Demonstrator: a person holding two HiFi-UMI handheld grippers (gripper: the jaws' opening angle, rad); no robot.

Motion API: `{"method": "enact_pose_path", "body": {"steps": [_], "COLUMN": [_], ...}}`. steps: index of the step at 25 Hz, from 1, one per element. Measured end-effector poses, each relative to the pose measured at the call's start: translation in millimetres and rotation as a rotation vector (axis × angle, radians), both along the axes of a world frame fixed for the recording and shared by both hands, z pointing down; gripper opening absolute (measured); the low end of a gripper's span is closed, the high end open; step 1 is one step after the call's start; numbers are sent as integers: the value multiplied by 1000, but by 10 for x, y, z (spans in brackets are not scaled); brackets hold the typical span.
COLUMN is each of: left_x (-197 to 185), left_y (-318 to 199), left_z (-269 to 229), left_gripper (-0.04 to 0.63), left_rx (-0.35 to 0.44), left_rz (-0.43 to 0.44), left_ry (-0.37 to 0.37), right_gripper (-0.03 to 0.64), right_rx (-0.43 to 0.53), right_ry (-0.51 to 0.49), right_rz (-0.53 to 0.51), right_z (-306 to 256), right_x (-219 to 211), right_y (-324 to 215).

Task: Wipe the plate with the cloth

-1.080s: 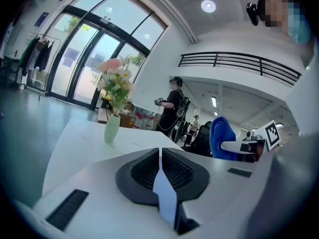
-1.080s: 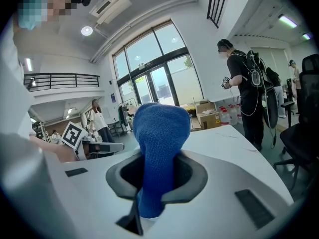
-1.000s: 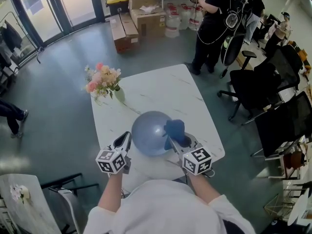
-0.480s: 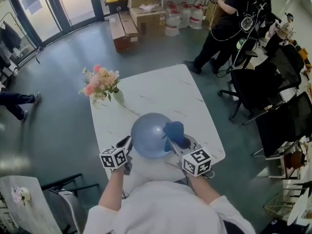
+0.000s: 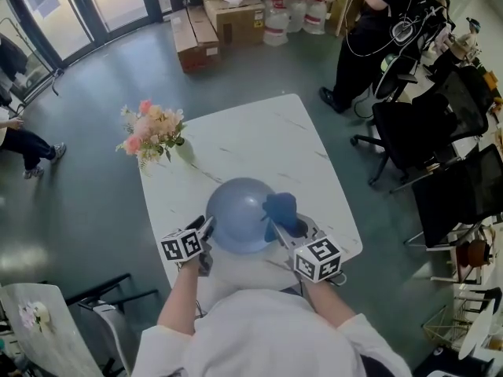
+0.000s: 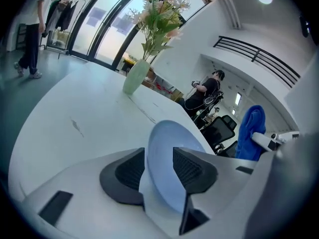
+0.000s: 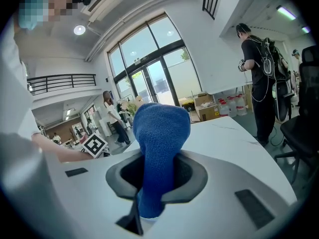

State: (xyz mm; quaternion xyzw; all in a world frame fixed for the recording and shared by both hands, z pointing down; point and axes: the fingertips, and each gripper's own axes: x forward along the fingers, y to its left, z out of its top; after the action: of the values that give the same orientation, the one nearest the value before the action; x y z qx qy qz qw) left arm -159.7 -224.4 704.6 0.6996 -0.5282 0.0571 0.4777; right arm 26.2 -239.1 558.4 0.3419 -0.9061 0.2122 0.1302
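A pale blue plate [image 5: 240, 214] lies on the white marble table [image 5: 259, 144] right in front of me. My left gripper [image 5: 206, 230] sits at the plate's near left rim. In the left gripper view the plate's rim [image 6: 167, 178] stands between the two pads; the jaws have just been opening and do not clamp it. My right gripper [image 5: 277, 230] is shut on a blue cloth [image 5: 280, 209], which hangs over the plate's right side. From the right gripper view, the cloth [image 7: 159, 138] sticks up out of the jaws.
A vase of pink flowers [image 5: 151, 132] stands at the table's far left corner. A person in black [image 5: 385, 30] stands beyond the table near black office chairs [image 5: 424, 144]. Cardboard boxes [image 5: 212, 18] sit on the floor at the back.
My left gripper has sunk toward the table at the plate's left rim and its jaws have opened round that rim. The right gripper with the cloth has stayed put.
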Motion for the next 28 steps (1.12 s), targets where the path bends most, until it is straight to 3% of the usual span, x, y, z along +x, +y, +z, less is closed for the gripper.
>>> {"method": "enact_pose_path", "body": {"steps": [5, 15, 20, 28], "left_x": [19, 178, 117, 84], "left_y": [5, 42, 73, 66], "left_z": [146, 294, 332, 341], "left_gripper": [227, 224, 81, 53], "left_rx": [-57, -119, -121, -143], "left_rz": [-1, 92, 68, 22], "left_ry": [14, -26, -50, -23], "right_gripper": [84, 84, 84, 84], "right_rx": [1, -18, -17, -13], "right_ry": [2, 2, 6, 10], "right_rz": [-17, -14, -6, 4], "right_z": [26, 64, 58, 49], "right_x": [-66, -53, -13, 16], "right_y": [-50, -79, -68, -44]}}
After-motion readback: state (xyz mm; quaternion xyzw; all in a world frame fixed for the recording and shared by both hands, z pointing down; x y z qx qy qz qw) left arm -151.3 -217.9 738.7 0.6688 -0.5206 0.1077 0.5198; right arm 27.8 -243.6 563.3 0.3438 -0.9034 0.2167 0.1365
